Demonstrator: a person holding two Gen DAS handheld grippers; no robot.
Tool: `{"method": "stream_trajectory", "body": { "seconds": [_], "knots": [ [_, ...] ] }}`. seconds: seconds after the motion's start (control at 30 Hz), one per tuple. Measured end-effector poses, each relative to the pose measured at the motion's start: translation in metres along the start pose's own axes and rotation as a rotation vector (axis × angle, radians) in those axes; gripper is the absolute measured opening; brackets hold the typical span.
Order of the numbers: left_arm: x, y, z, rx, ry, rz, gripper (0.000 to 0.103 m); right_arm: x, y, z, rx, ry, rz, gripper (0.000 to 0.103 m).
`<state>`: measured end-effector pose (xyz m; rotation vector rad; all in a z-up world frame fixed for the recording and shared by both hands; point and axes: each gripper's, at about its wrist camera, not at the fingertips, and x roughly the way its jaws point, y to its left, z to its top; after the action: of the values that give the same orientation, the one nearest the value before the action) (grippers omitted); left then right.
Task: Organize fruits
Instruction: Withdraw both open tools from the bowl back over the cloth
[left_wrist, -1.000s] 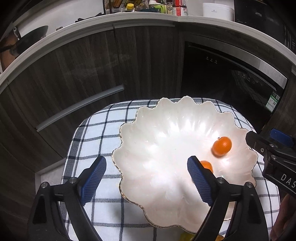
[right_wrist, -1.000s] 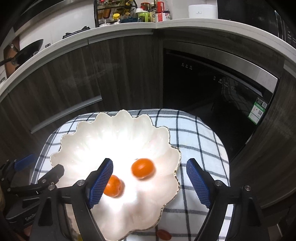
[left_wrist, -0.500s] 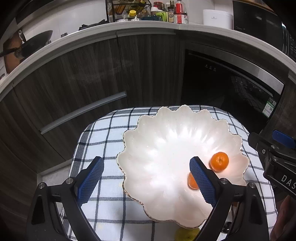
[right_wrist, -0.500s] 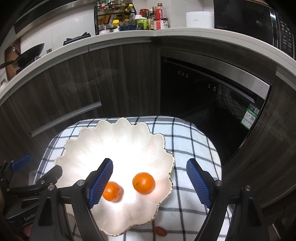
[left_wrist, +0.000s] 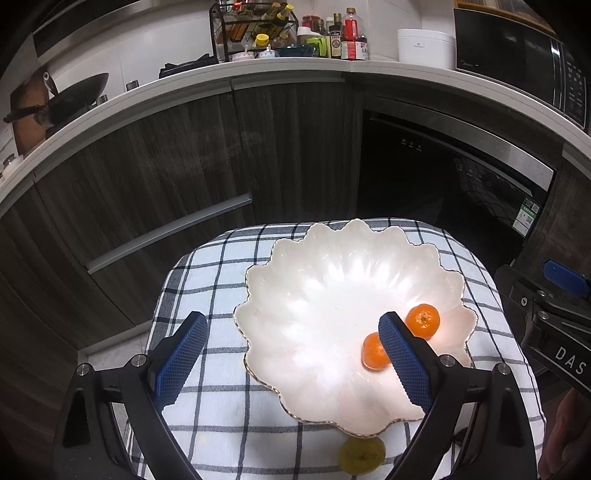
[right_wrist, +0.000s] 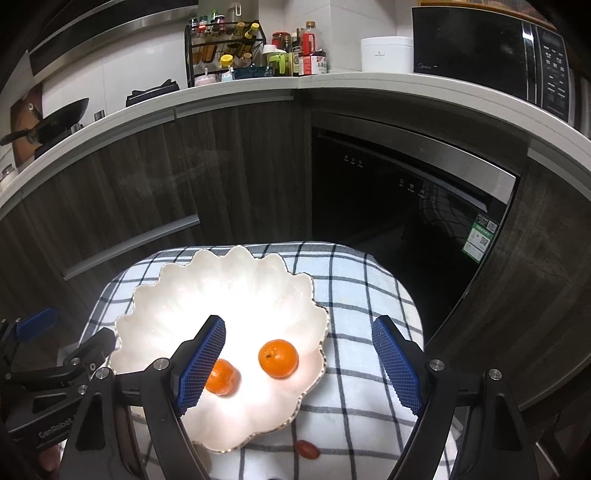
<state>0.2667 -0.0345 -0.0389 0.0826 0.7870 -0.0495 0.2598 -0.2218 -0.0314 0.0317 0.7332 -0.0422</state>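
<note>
A white scalloped bowl (left_wrist: 332, 280) (right_wrist: 221, 295) sits on a checked cloth. Two mandarins lie in it: one (left_wrist: 423, 320) (right_wrist: 277, 358) near the right rim, another (left_wrist: 373, 350) (right_wrist: 221, 376) beside it, partly hidden by a finger. A yellow-green fruit (left_wrist: 361, 457) lies on the cloth in front of the bowl. A small red fruit (right_wrist: 307, 449) lies on the cloth by the bowl's near rim. My left gripper (left_wrist: 291, 358) is open and empty above the bowl's near side. My right gripper (right_wrist: 299, 363) is open and empty above the mandarins.
The checked cloth (left_wrist: 207, 280) (right_wrist: 369, 302) covers a small table with rounded edges. Dark wooden cabinets (left_wrist: 147, 173) and a dishwasher (right_wrist: 406, 199) stand close behind. The counter above holds bottles, a wok and a microwave.
Both grippers have pulled back and up from the bowl, so it looks smaller. The right-hand mandarin rolled and has settled near the rim. Both stay open.
</note>
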Motion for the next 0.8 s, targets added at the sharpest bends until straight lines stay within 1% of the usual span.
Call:
{"method": "stream_trajectory", "body": {
  "seconds": [0.43,0.57,0.8],
  "knots": [
    [-0.02,-0.013,-0.018,0.029,-0.017,-0.014,0.095,-0.022,-0.015,-0.012,0.004,-0.02,-0.021,0.083],
    [-0.027,-0.017,-0.023,0.045,-0.021,-0.035,0.095,-0.03,-0.018,-0.018,0.002,-0.029,-0.029,0.083],
    [-0.038,-0.021,-0.035,0.062,-0.032,-0.04,0.095,-0.039,-0.021,-0.029,0.002,-0.032,-0.033,0.083]
  ]
}}
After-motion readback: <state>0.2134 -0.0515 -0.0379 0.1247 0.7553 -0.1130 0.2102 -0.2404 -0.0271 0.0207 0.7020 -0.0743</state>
